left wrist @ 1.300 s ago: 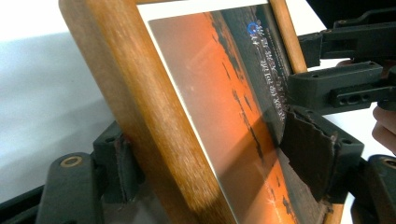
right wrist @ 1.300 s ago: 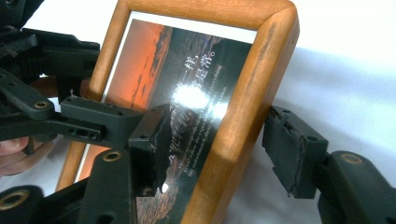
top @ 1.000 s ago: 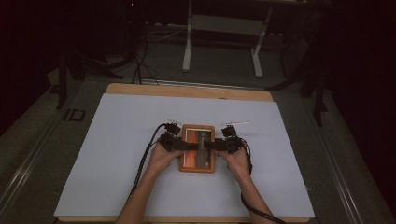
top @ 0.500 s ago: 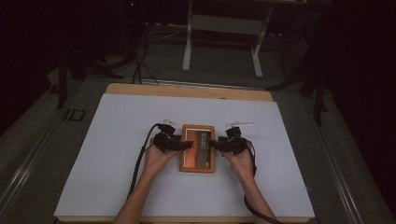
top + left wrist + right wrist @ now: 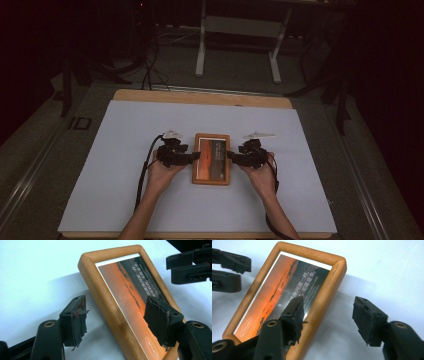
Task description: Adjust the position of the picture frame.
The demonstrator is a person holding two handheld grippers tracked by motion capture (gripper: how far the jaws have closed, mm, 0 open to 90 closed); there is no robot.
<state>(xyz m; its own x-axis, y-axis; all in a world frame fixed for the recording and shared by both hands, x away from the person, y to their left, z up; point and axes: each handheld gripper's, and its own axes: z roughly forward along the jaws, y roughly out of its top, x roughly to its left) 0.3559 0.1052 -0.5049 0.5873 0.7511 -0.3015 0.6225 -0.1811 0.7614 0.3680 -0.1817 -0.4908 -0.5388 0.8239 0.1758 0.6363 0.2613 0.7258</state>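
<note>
Bare sheet (image 5: pixel 120 165) surrounds the frame (image 5: pixel 211 158).

Wooden table (image 5: pixel 200 96) covered by a pale white sheet (image 5: pixel 125 145), dark dim room around it, grey floor (image 5: pixel 240 75), white metal stand legs (image 5: pixel 202 50) behind, black cables (image 5: pixel 150 65) lying on floor, light only on the tabletop

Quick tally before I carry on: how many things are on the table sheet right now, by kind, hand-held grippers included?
Wooden picture frame: 1, lying on the white sheet between the two hand-held grippers.
Hand-held grippers: 2, the left hand-held gripper at the frame's left edge and the right hand-held gripper at its right edge.
Total: 3
</note>
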